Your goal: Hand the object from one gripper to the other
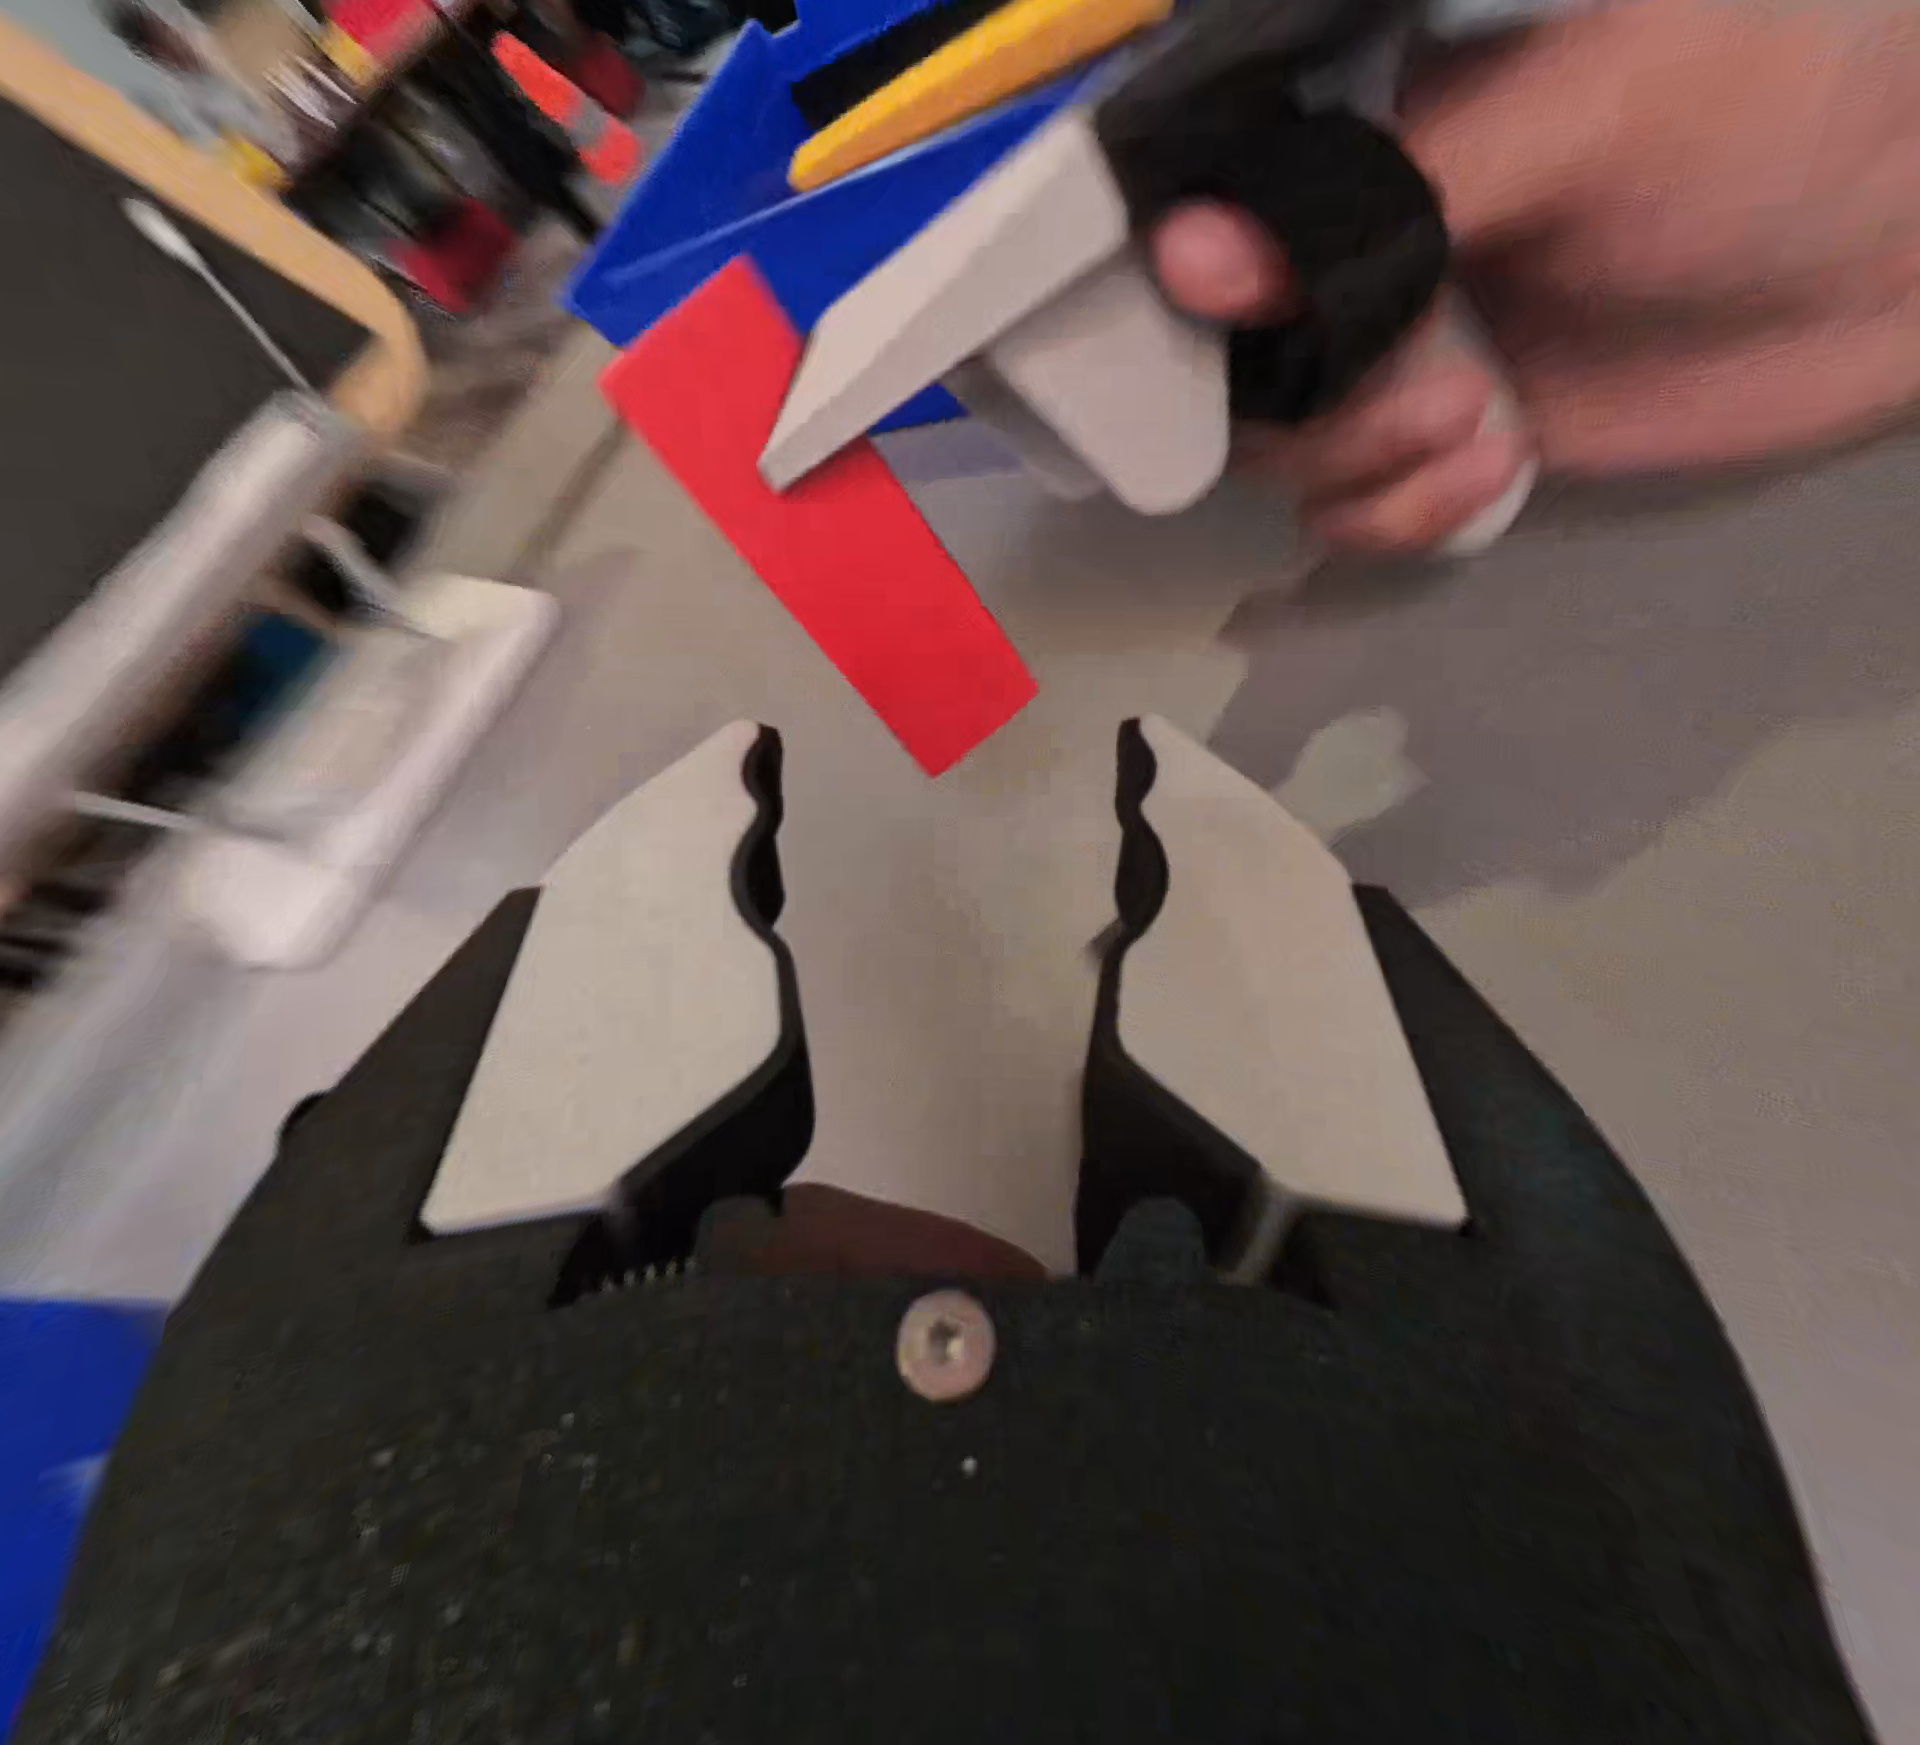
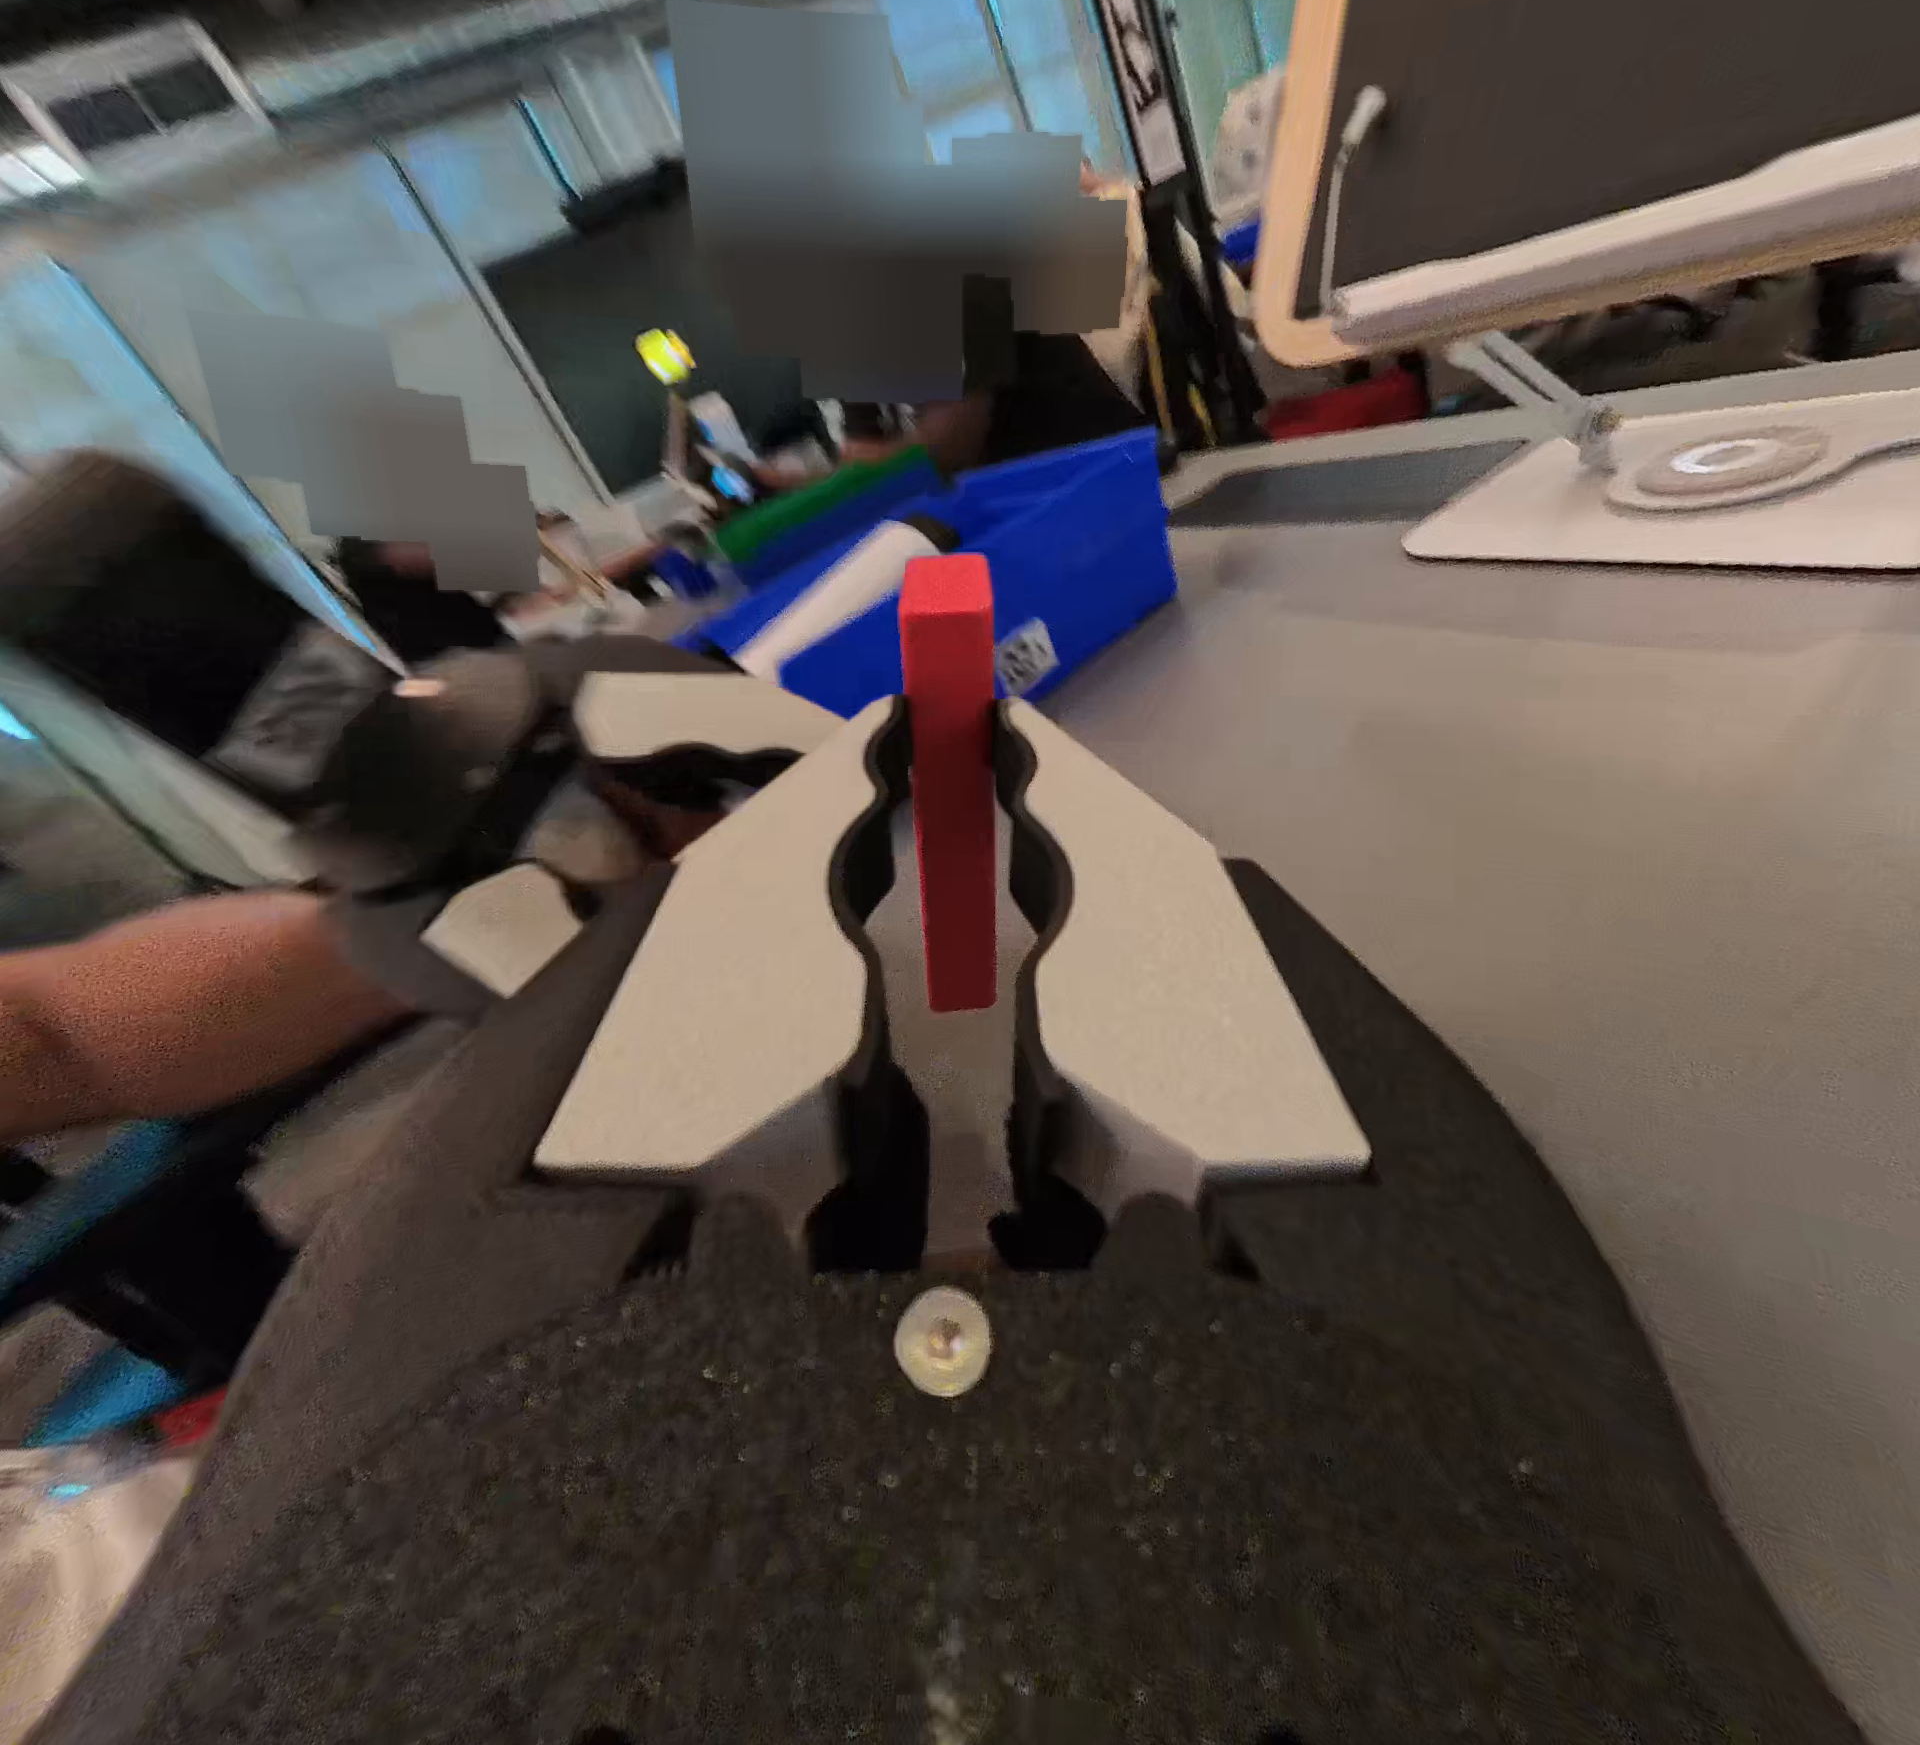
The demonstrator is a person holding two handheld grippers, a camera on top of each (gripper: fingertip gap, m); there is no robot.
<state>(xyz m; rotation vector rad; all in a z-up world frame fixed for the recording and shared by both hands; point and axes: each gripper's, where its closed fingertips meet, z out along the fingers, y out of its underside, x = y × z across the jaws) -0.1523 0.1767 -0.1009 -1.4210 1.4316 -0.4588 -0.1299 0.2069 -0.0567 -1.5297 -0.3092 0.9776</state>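
The right tongs (image 2: 951,708) are pinching a flat red block (image 2: 948,781) between their grey fingertips, holding it on edge above the grey bench (image 2: 1455,812). In the left wrist view, the left tongs (image 1: 948,739) are hanging spread wide with nothing between them, and the block's free end is sitting just beyond their tips. The handover is not yet done. To do it well, the left tongs probably need to slide around that free end and be closing squarely on the flat faces before the right tongs let go. A blue bin (image 2: 1081,532) is standing on the bench behind; a monitor (image 2: 1621,33) on a white stand is sitting to one side in a blurred, busy workroom.
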